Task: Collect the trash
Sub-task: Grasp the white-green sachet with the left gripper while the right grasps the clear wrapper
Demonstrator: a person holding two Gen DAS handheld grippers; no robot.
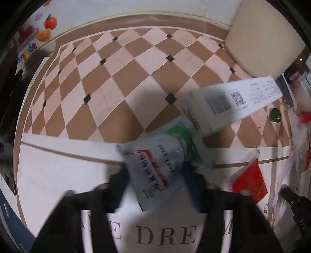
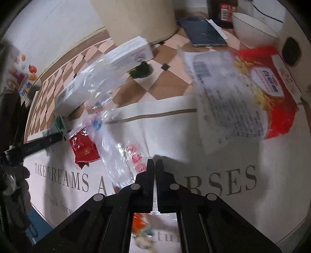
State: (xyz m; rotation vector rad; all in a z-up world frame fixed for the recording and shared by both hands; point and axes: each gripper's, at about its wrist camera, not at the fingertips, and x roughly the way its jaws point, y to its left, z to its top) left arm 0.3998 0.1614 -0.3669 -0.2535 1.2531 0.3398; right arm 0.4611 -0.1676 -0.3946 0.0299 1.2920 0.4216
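Observation:
My left gripper [image 1: 155, 175] holds a grey-white packet with a red label and green print [image 1: 161, 163] between its fingers above the white tablecloth; the view is blurred by motion. A long white box [image 1: 229, 103] lies beyond it, also in the right wrist view [image 2: 108, 72]. A small red wrapper [image 1: 248, 181] lies to the right, also in the right wrist view [image 2: 84, 148]. My right gripper [image 2: 155, 163] is shut on a clear plastic bag [image 2: 116, 140] that trails off to the left. A large red-and-white noodle bag [image 2: 252, 93] lies at the right.
A checkered brown-and-pink cloth [image 1: 126, 77] covers the table's far part. A cream cylinder [image 2: 136, 17], a phone [image 2: 204, 33], a white bowl [image 2: 252, 29], a dark jar [image 2: 223, 11] and a small green object [image 2: 141, 71] stand at the back.

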